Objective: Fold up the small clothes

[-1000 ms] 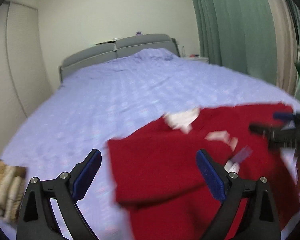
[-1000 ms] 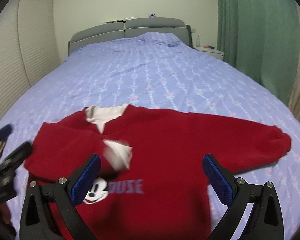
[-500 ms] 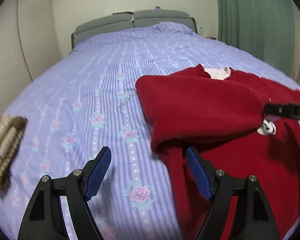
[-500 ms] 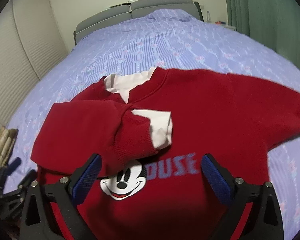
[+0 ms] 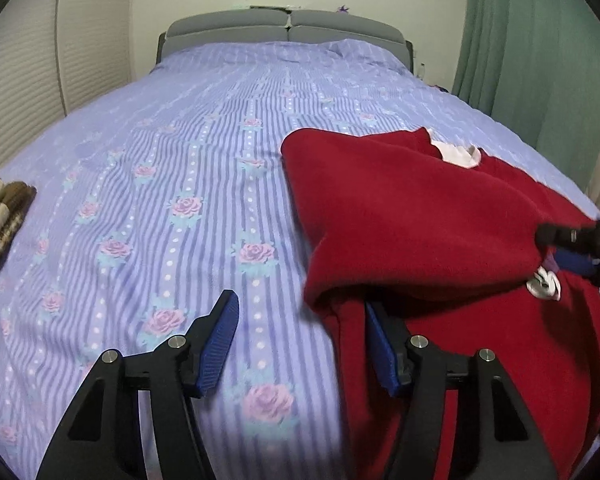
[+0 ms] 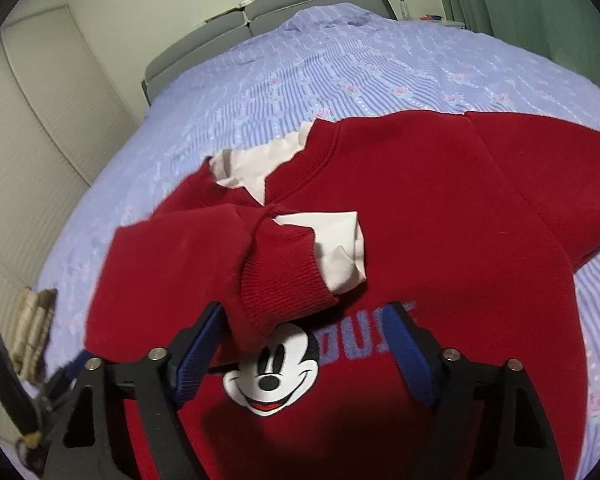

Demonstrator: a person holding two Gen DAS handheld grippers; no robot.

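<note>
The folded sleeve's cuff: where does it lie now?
In the right wrist view the cuff lies mid-chest on the red sweatshirt, just above the mouse face print.

The red sweatshirt (image 6: 440,240) carries blue block lettering (image 6: 356,344) across its chest, beside a Mickey Mouse face print (image 6: 272,376). Only "OUS" can be read; the right hand-held gripper's (image 6: 304,354) fingers and the folded sleeve cover the rest. Nothing else is legible.

Dim, even indoor light, source not visible; soft shadow under the folded sleeve (image 6: 260,256) on the red sweater (image 6: 440,240); strong fisheye bowing and black vignette at all corners; motion blur smears the bedspread (image 5: 180,208) near its bottom edge and the right gripper (image 5: 580,248).
</note>
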